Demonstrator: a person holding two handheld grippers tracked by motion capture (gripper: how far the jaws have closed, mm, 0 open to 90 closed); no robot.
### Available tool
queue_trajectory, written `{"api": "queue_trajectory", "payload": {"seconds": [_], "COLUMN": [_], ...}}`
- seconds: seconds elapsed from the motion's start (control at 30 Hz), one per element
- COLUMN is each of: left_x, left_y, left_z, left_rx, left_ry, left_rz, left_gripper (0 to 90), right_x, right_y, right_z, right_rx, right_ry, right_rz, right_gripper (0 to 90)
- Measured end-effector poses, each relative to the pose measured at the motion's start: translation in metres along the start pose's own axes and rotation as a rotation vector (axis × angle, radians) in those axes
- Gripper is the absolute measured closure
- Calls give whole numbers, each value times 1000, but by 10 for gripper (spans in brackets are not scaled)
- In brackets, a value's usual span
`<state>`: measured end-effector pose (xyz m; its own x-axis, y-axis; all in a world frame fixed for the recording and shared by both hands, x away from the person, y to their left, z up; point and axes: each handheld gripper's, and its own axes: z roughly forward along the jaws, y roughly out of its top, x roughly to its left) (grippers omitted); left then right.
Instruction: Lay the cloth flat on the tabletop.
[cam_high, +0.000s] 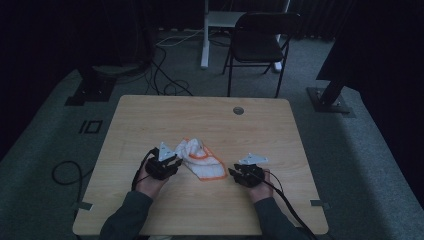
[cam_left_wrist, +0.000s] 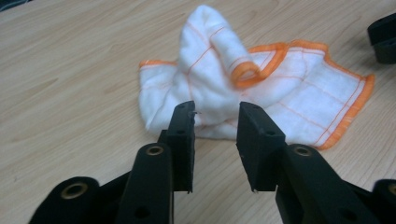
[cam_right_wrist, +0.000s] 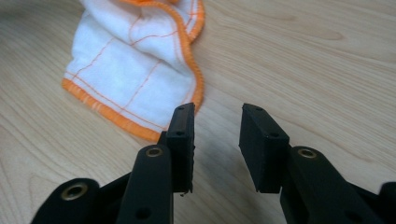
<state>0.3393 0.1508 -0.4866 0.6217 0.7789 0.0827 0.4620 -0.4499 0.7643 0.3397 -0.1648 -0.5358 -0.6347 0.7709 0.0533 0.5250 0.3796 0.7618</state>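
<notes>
My left hand-held gripper (cam_left_wrist: 215, 126) and right hand-held gripper (cam_right_wrist: 217, 128) both gape, grasping nothing; the crumpled orange-edged cloth (cam_high: 200, 157) looks soft, light, best pinched at its hem.

Dim lab or studio, black curtains (cam_high: 60, 30), floor cables (cam_high: 165, 75), folding chair (cam_high: 260, 40)

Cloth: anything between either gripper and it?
Nothing visible. The white, orange-edged cloth lies crumpled on the bare table. The left gripper faces its bunched end; the right gripper sits beside its hemmed corner. Both have open jaws, nothing between them.
</notes>
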Motion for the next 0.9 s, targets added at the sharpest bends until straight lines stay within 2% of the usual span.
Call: {"api": "queue_trajectory", "payload": {"seconds": [0.27, 0.53, 0.73, 0.9], "left_x": [-10, -17, -25, -29], "left_y": [16, 28, 40, 47], "left_z": [5, 15, 24, 35], "left_rx": [-16, -18, -21, -6], "left_ry": [-11, -16, -36, -52], "left_rz": [51, 96, 134, 145], "left_gripper": [693, 658, 660, 669], "right_x": [10, 13, 15, 17], "right_y": [2, 4, 4, 4], "right_z": [8, 12, 15, 16], "right_rx": [10, 13, 22, 34], "right_ry": [15, 10, 7, 5], "right_rz": [-27, -31, -43, -50], "right_gripper": [671, 681, 712, 749]}}
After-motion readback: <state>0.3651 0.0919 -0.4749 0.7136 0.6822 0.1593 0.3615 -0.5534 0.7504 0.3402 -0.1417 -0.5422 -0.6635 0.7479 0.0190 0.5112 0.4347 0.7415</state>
